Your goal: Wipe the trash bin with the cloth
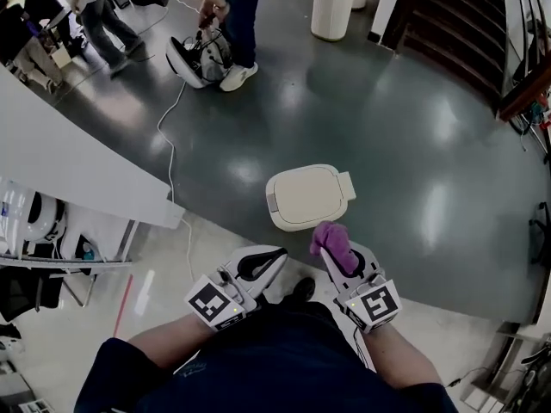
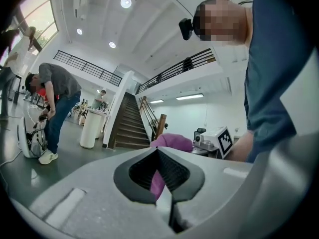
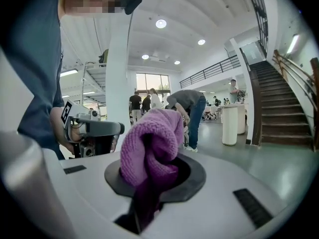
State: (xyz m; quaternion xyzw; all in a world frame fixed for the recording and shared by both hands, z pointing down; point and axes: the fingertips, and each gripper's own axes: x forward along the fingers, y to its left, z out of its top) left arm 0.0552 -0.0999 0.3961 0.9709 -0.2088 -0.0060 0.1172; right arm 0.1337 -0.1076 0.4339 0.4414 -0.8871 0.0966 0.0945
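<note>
The trash bin [image 1: 308, 198] stands on the dark floor just ahead of me, its cream lid down. My right gripper [image 1: 337, 252] is held low in front of my body, a little short of the bin, shut on a purple cloth [image 1: 331, 238]. In the right gripper view the cloth [image 3: 152, 138] bunches up out of the jaws and hides the tips. To its left my left gripper [image 1: 277, 254] is shut with nothing in it; in the left gripper view its jaws meet at the tip [image 2: 157, 150], and the cloth [image 2: 172, 142] shows behind them.
A curved white counter [image 1: 69, 162] runs along the left. People stand around a white device [image 1: 196, 58] at the far left, and a cable [image 1: 168, 136] trails from it across the floor. A white pillar [image 1: 334, 3] and a staircase [image 1: 465, 24] lie beyond the bin.
</note>
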